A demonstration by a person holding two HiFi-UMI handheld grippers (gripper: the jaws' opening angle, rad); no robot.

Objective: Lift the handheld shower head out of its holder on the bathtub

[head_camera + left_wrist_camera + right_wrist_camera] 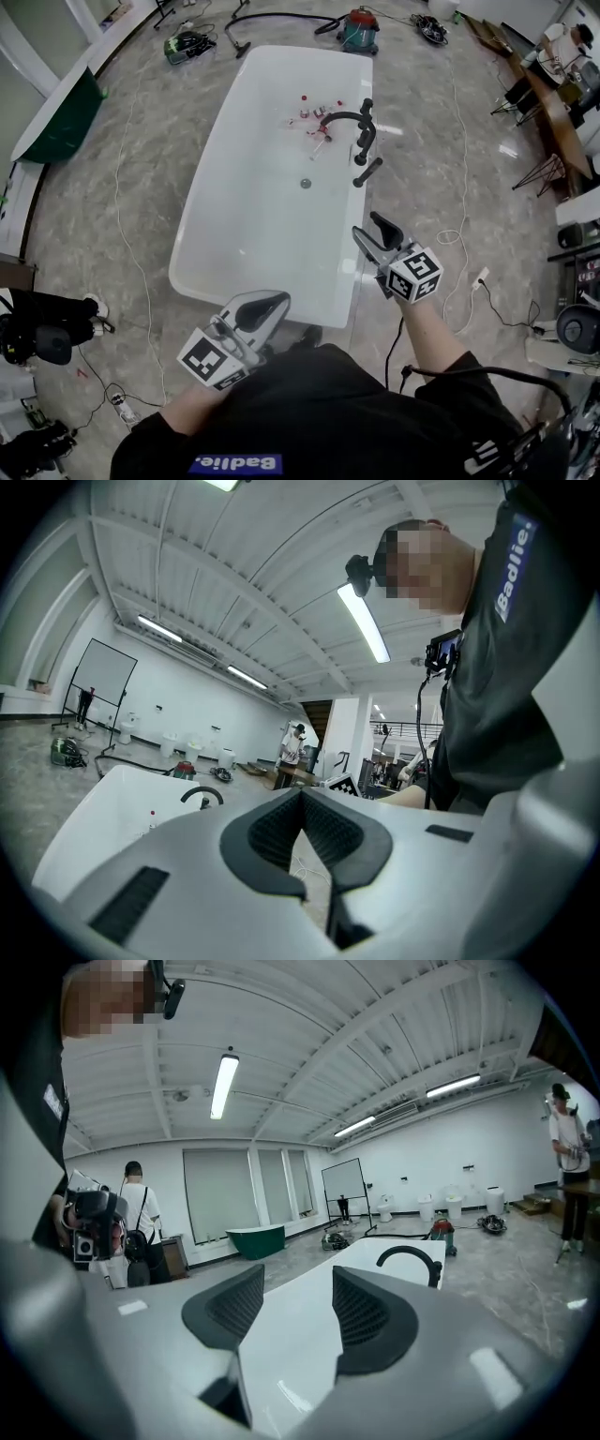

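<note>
The white bathtub (234,253) fills the middle of the head view. On its right rim stands a black arched faucet (343,117), and just nearer me lies the black handheld shower head (367,172), slanted on the rim. My right gripper (370,228) hovers over the floor beside that rim, short of the shower head, open and empty. In the right gripper view (298,1307) the tub and the faucet (410,1255) show beyond the spread pads. My left gripper (267,307) is at the tub's near end, shut on nothing; its pads (281,832) meet.
Small red-capped bottles (314,116) lie in the tub near the faucet, above the drain (306,183). A teal-and-red vacuum (359,30) stands beyond the tub. A green tub (58,117) is at left. Cables (459,234) trail over the marble floor on the right.
</note>
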